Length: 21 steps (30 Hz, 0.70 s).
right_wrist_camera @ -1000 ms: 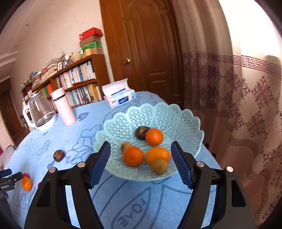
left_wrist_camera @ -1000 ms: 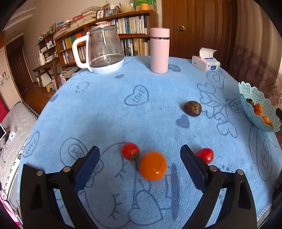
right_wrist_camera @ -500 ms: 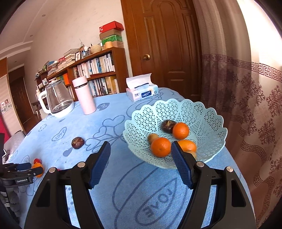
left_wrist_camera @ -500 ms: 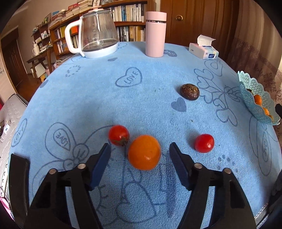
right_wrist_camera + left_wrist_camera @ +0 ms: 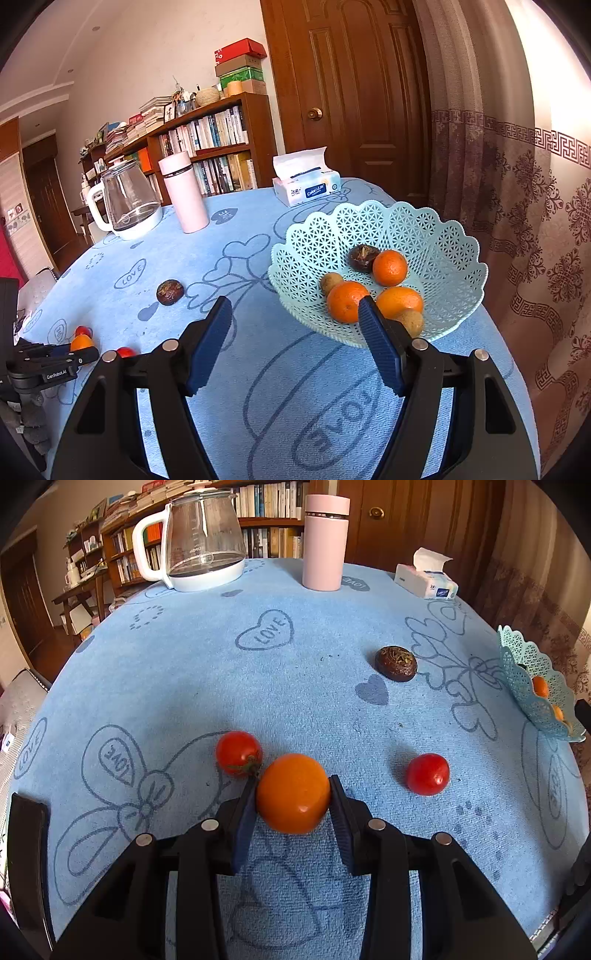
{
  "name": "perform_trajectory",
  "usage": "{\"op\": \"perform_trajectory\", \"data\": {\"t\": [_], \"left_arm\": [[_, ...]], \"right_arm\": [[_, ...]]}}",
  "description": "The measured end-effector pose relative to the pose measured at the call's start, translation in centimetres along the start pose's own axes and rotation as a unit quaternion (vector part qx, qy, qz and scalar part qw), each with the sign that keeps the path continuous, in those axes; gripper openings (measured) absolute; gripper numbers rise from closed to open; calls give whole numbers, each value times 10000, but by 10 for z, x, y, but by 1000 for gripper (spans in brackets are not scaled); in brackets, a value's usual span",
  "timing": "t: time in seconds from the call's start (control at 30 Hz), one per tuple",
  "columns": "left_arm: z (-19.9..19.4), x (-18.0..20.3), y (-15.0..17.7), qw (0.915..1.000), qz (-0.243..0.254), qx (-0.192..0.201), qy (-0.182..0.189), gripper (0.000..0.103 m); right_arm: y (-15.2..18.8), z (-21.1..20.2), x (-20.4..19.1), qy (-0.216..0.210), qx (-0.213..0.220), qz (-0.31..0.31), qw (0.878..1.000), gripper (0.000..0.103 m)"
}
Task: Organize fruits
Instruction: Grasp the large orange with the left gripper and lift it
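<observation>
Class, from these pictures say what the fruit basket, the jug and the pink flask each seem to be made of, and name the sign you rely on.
Fruit basket: probably moulded plastic, pale turquoise, matt; thin lattice walls with a scalloped rim.
Jug: clear glass or hard plastic body, since books show through it; glossy white handle and base, likely plastic.
Pink flask: smooth matt pink coating, maybe over metal; a silvery band below the cap.

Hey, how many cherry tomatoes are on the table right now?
2. One cherry tomato touches the orange gripped by the left gripper; the other tomato lies apart to its right. None visible in the basket.
</observation>
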<state>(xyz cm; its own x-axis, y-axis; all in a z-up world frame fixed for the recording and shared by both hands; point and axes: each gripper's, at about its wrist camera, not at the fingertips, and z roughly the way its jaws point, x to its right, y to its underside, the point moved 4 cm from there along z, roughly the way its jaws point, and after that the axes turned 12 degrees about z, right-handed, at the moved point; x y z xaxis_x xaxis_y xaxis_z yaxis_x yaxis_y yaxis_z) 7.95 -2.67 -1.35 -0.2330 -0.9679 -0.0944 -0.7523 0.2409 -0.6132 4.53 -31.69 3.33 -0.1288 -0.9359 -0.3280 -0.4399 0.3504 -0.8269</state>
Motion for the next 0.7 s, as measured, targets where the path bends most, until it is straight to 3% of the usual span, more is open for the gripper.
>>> {"op": "perform_trajectory", "data": {"t": [0.33,0.7], "left_arm": [[-18,-1,-1,9998,26,210,47,38],[-47,-23,-7,9980,-193,595,-21,38]], "right_arm": [[10,2,-17,-262,-295,-77,9992,72],[32,11,-63,-948,-1124,-264,9888,72]]}}
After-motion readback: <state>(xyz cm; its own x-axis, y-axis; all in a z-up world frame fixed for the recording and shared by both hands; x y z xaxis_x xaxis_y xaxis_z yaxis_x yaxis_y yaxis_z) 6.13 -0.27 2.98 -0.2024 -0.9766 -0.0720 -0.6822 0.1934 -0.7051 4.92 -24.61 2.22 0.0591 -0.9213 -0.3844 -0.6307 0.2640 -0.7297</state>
